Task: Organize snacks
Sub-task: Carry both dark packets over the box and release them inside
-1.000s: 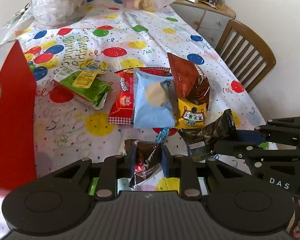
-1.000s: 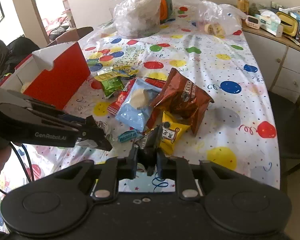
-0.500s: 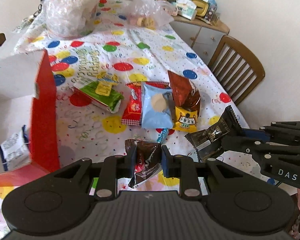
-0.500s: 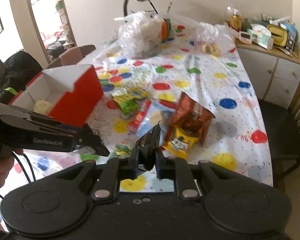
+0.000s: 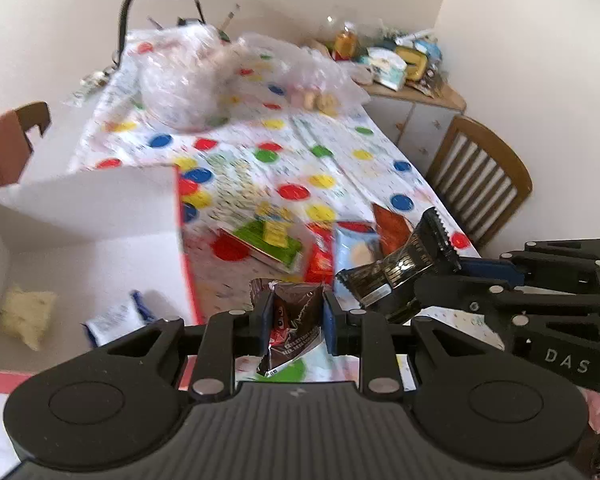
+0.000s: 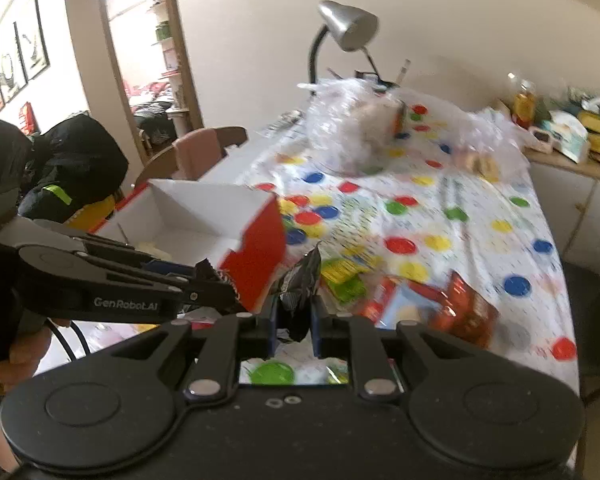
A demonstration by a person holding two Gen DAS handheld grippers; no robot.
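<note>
A dining table under a spotted party tablecloth [image 5: 340, 148] fills the scene, blurred with motion. Nearest the left camera, the left gripper [image 5: 294, 314] is clamped on a brown snack packet [image 5: 296, 320], and it has risen and swung left since a second ago: the red box [image 5: 100, 248], then only a red wall at the edge, now shows its white inside just left of the fingers, with a yellow snack [image 5: 26, 314] and a blue-and-white packet [image 5: 114, 318] lying on its floor. To its right, the right gripper [image 6: 294, 314] pinches a black packet [image 5: 404, 266], also lifted clear of the cloth where before it hung low over the pile. Just beyond both grippers, the snacks left on the table lie in a row: a green packet [image 5: 272, 240], a red packet [image 5: 320, 256], a light blue packet [image 5: 356, 248] and a brown bag [image 6: 466, 310]. Further on, clear plastic bags [image 5: 188, 80] sit at the far end beneath a grey desk lamp [image 6: 346, 26]. A wooden chair [image 5: 480, 180] stands off to the right beside a cluttered sideboard [image 5: 420, 88], and an open doorway [image 6: 140, 48] shows far left in the right camera.
</note>
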